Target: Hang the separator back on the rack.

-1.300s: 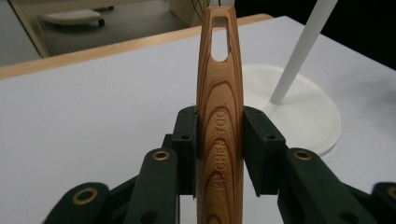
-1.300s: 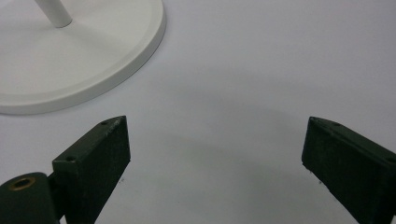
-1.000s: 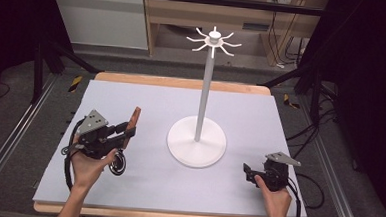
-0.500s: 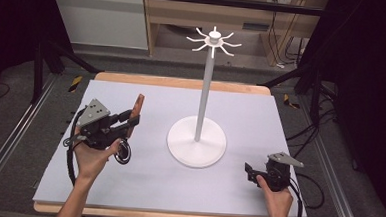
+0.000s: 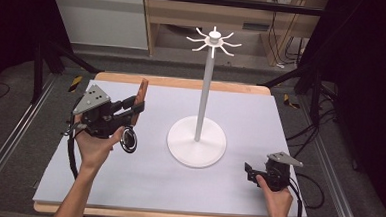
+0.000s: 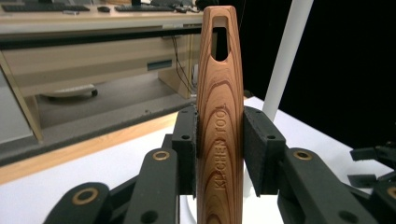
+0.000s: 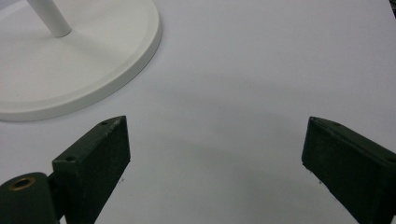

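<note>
1. The left claw clamps a brown wooden handle with a slotted end, raised above the white worktop.
2. A white round-based stand with a hooked top stands to that claw's right, well apart.
3. The right claw gapes, holding nothing, its jaws low over the bare worktop near the stand's base.

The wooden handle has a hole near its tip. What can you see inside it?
Through the hole in the wooden handle, only a dark background and a thin cable show. Whatever lies directly behind the solid wood is covered.
</note>
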